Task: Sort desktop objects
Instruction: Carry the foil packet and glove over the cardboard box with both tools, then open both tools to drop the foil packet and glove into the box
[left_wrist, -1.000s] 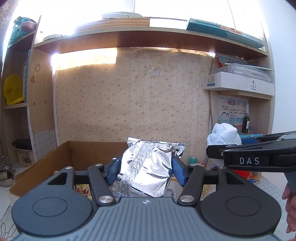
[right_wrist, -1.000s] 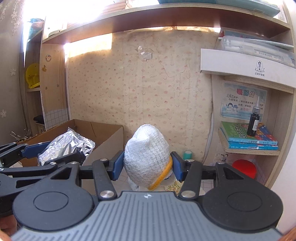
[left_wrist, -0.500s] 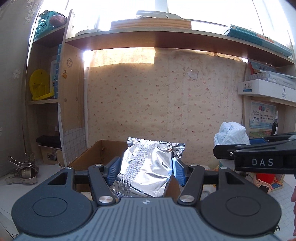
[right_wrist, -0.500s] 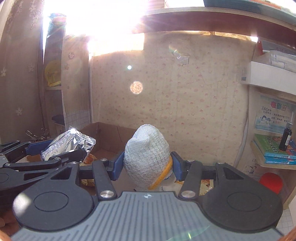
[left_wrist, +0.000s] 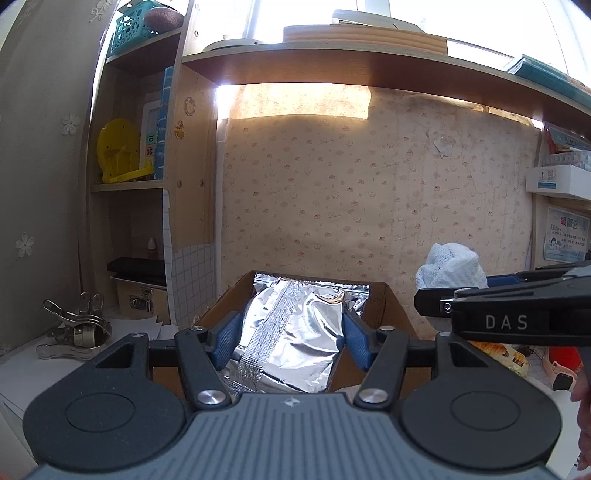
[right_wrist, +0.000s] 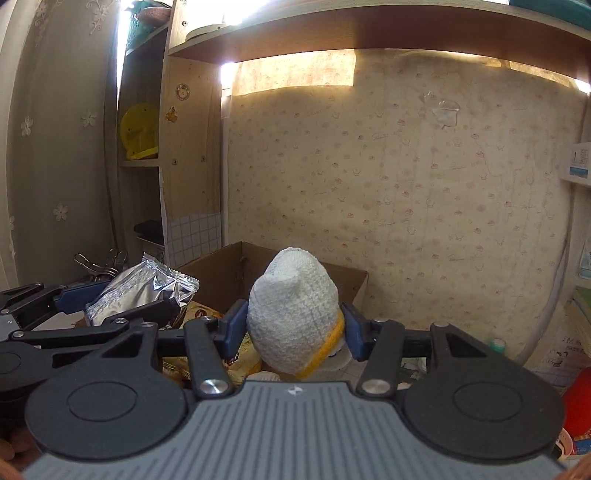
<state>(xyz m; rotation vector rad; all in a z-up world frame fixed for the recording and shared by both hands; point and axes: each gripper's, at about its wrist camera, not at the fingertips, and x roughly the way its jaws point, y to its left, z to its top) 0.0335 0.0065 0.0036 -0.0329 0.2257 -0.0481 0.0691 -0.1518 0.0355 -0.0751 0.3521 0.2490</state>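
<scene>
My left gripper is shut on a crinkled silver foil packet, held upright between the blue pads in front of an open cardboard box. My right gripper is shut on a white knitted toy with a yellow band, also in front of the cardboard box. In the left wrist view the right gripper reaches in from the right with the white knitted toy. The right wrist view shows the left gripper at the left carrying the foil packet.
A shelf unit stands at the left with a yellow plastic item and a black case. Metal clips lie on the desk at the left. Snack wrappers and a red object sit at the right. Papered wall behind.
Both grippers have swung left with their loads. The left shelf unit and metal clips have come into view; the right-hand shelves with books and bottle have slid out of frame.
</scene>
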